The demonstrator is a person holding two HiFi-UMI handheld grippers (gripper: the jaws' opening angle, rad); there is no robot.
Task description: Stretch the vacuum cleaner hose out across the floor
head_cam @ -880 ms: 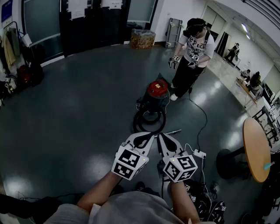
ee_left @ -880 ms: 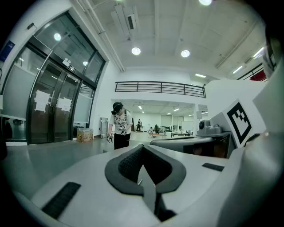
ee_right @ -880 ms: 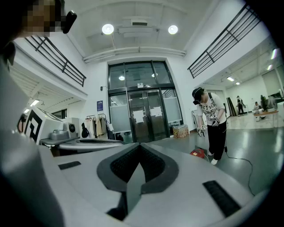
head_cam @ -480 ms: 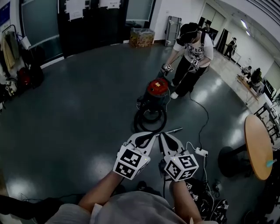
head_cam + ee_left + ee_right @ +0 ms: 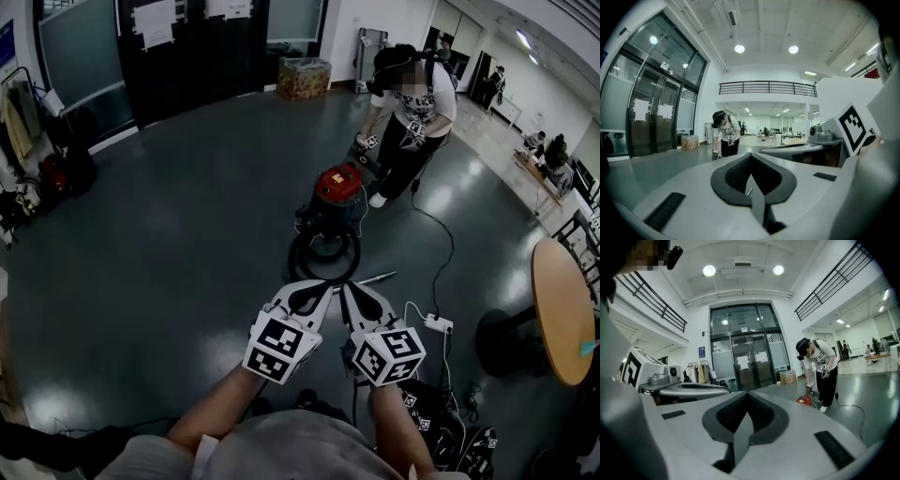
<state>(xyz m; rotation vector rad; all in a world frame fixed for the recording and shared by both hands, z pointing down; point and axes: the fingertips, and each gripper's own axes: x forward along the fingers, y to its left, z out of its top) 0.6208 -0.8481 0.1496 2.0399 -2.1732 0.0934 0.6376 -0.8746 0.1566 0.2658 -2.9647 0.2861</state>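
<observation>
A red-topped vacuum cleaner (image 5: 336,192) stands on the dark floor ahead of me, its black hose (image 5: 323,258) coiled in a ring in front of it. A metal wand (image 5: 373,278) lies by the coil. Another person (image 5: 405,112) bends over the vacuum with grippers in hand. My left gripper (image 5: 317,293) and right gripper (image 5: 349,293) are held side by side short of the coil, both shut and empty. In the right gripper view the vacuum (image 5: 804,400) shows small beyond the closed jaws; the left gripper view shows the person (image 5: 724,134) only.
A white power strip (image 5: 437,324) and its cable (image 5: 441,253) lie on the floor to the right. A round wooden table (image 5: 562,309) stands at the right edge. A box (image 5: 302,78) sits by the dark glass doors. Bags and coats line the left wall.
The other person has bent down further over the vacuum and reached to it. My two grippers have stayed in place, shut.
</observation>
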